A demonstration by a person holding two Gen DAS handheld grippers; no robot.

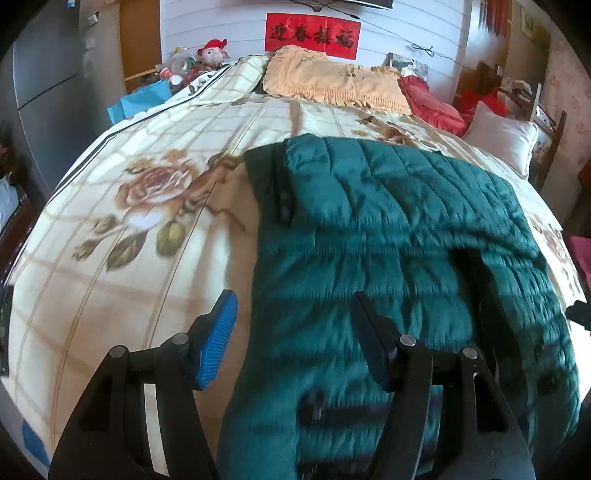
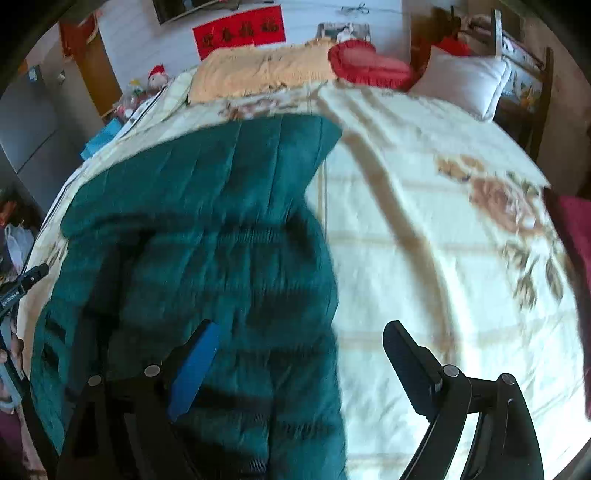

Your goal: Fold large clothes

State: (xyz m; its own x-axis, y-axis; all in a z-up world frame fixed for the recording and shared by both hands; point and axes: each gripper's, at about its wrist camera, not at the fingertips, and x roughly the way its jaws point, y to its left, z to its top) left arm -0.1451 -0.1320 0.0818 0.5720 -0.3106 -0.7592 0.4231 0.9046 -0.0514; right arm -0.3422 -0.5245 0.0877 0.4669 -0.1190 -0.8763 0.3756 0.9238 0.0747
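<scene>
Midway through a folding job, a dark green quilted jacket (image 1: 388, 229) lies spread on a bed covered by a cream floral bedspread (image 1: 122, 229), which serves as the landmark for everything else. To the jacket's left, the bedspread shows a large printed rose; beyond the jacket, toward the headboard, sit a peach fringed pillow (image 1: 332, 79), a red cushion (image 1: 432, 101) and a white pillow (image 1: 502, 136), with a red banner (image 1: 312, 35) on the wall behind.

Left of the jacket's near edge, the left gripper (image 1: 291, 332) hovers with its fingers spread, one blue-padded finger over bare bedspread and the other over green fabric; nothing is pinched. On the jacket's right side, the right gripper (image 2: 299, 365) hangs over the garment's right edge, fingers spread wide, one above the quilting and one above the bedspread, also holding nothing.

Both views are smeared with blur, so seams and hems are hard to pick out. The likely risk: puffy, slippery quilting may slide out of a shallow pinch, or a finger may catch the bedspread along with the jacket and drag both, skewing the fold.
</scene>
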